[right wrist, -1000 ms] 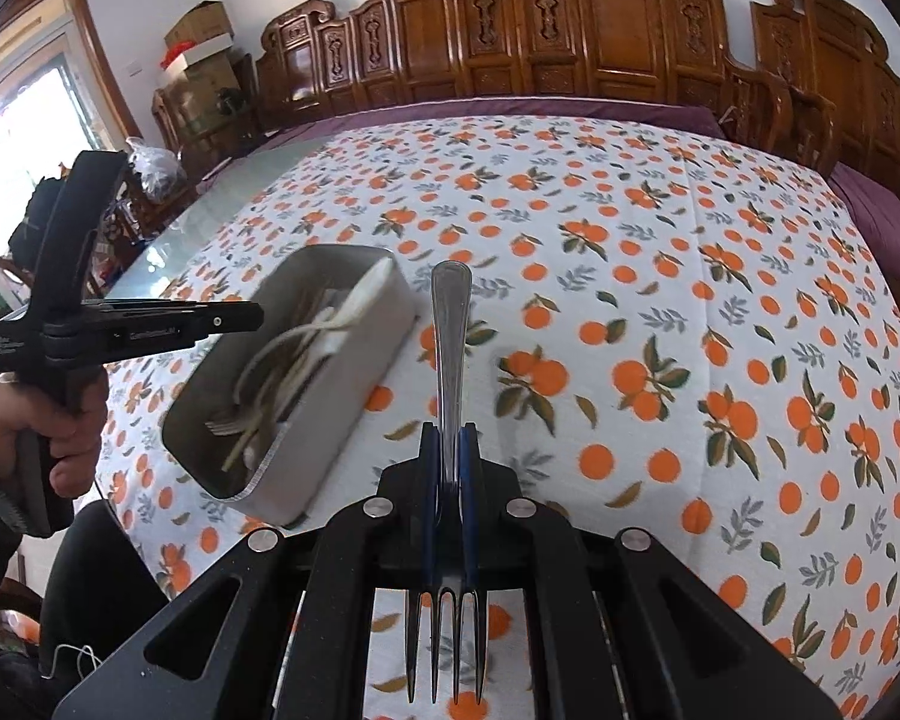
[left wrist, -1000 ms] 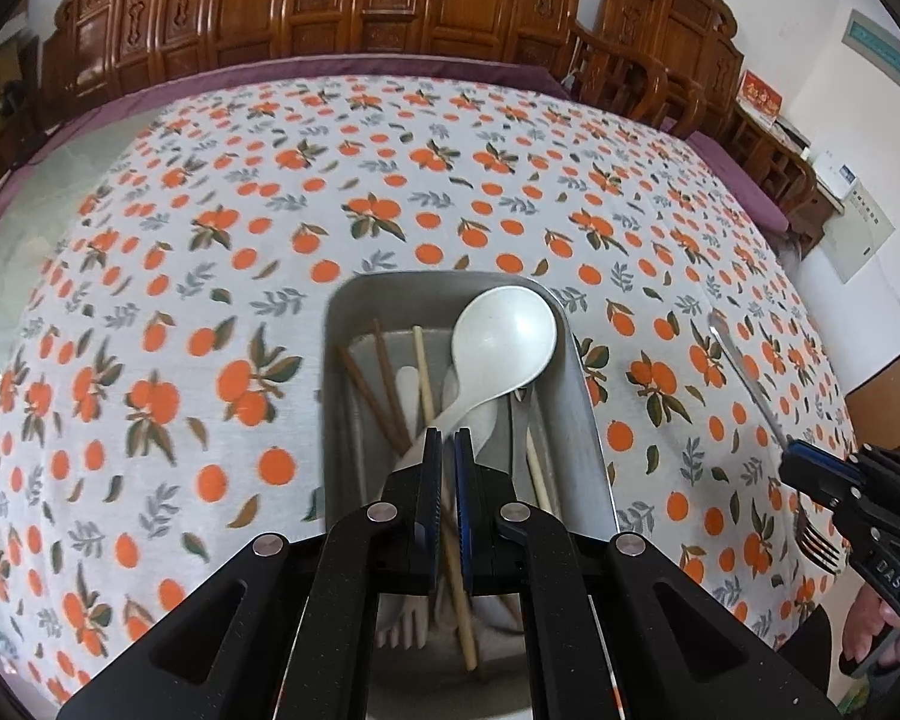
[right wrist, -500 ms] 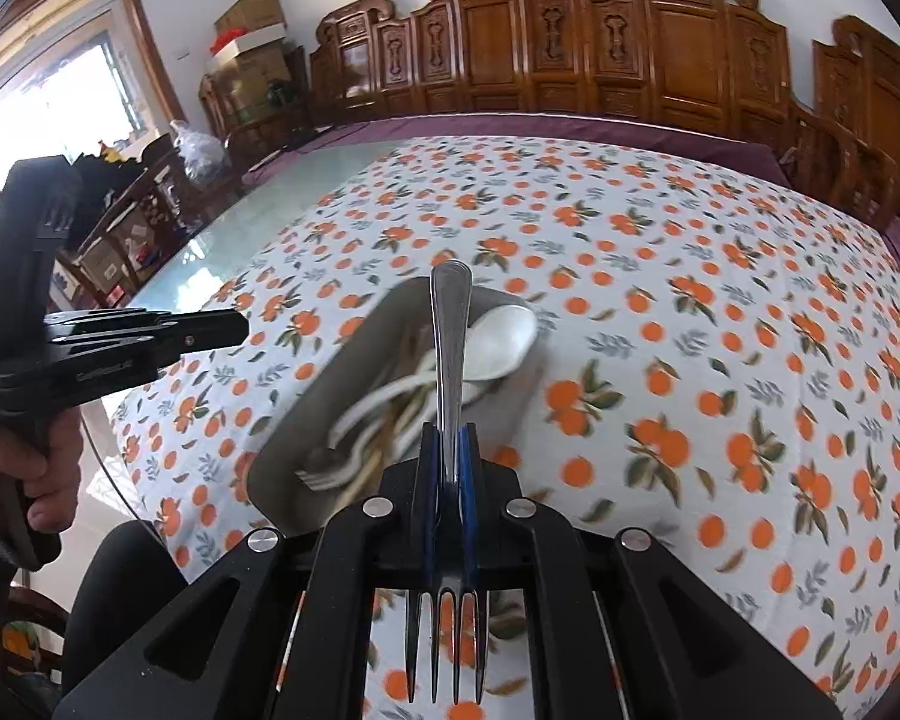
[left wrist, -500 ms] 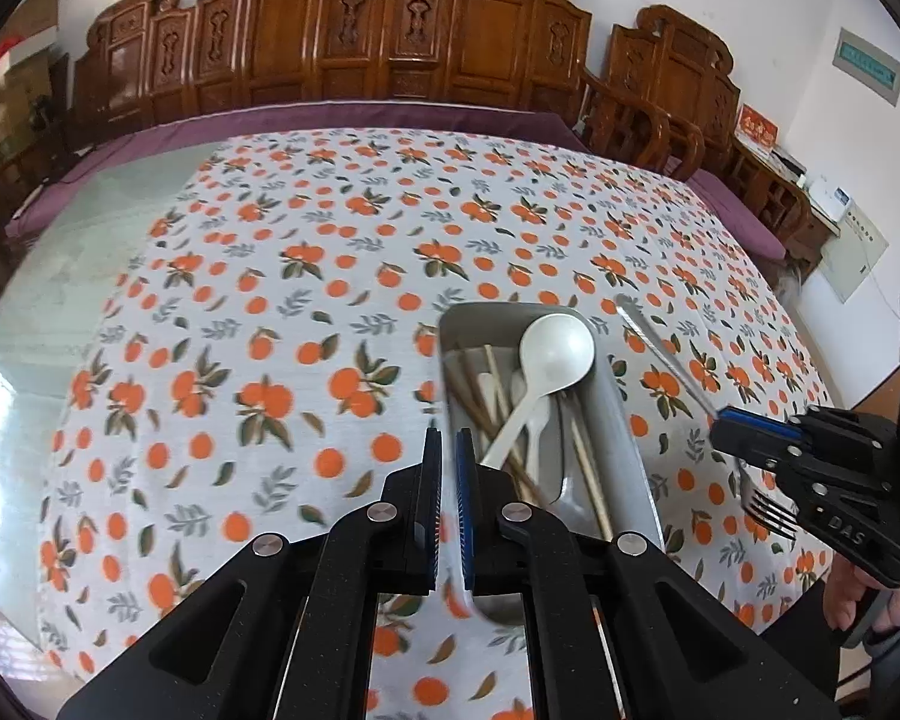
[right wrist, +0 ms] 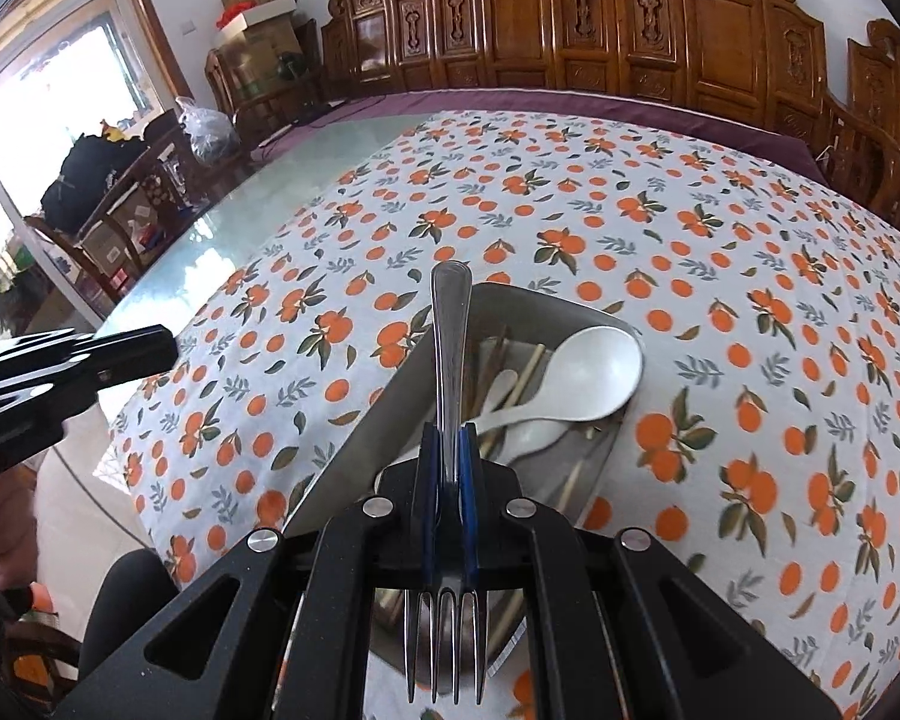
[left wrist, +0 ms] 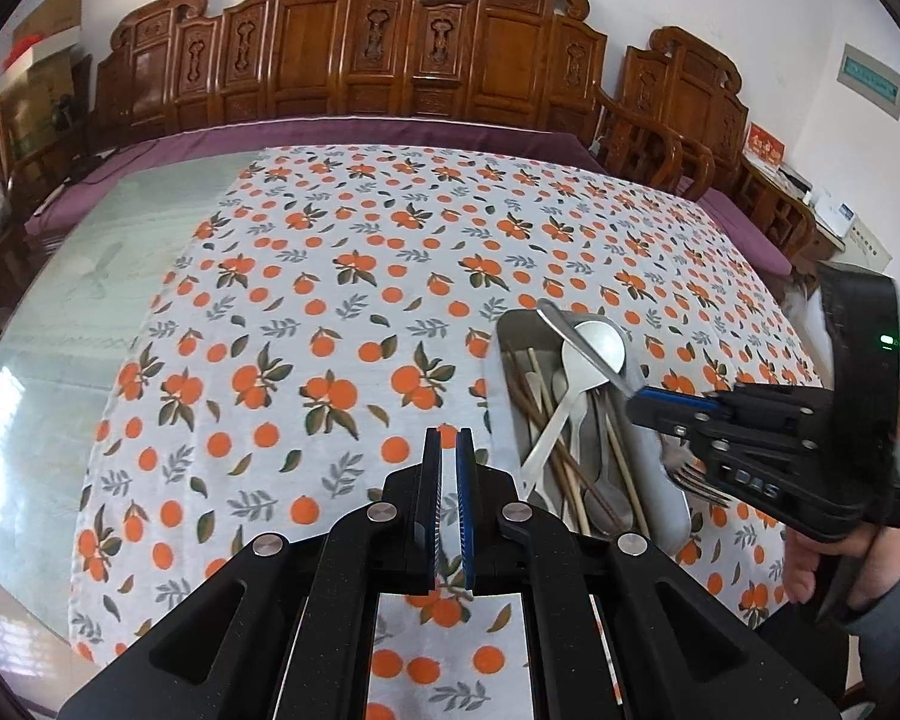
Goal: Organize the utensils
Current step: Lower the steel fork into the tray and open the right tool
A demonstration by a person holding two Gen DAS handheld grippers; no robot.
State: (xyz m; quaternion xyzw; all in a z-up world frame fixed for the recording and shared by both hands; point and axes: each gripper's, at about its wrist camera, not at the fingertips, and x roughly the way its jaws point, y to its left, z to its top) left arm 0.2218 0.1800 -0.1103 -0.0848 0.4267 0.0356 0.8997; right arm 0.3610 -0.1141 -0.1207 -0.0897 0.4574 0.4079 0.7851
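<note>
A metal tray [left wrist: 660,483] on the orange-print tablecloth holds a white spoon [left wrist: 588,354], chopsticks [left wrist: 546,414] and other utensils. It also shows in the right wrist view [right wrist: 360,438] with the white spoon [right wrist: 594,375]. My right gripper [right wrist: 448,444] is shut on a steel fork [right wrist: 450,324], held above the tray with handle forward and tines toward the camera. It shows in the left wrist view [left wrist: 642,405] over the tray's right side. My left gripper [left wrist: 448,450] is shut and empty, above the cloth left of the tray.
The tablecloth [left wrist: 390,276] covers the table's right part; bare glass tabletop [left wrist: 90,300] lies to the left. Carved wooden chairs [left wrist: 426,60] line the far edge. Boxes and clutter [right wrist: 120,180] stand at the left by a window.
My left gripper drew back and to the left, away from the tray. My right gripper carried the fork from the cloth beside the tray to above it.
</note>
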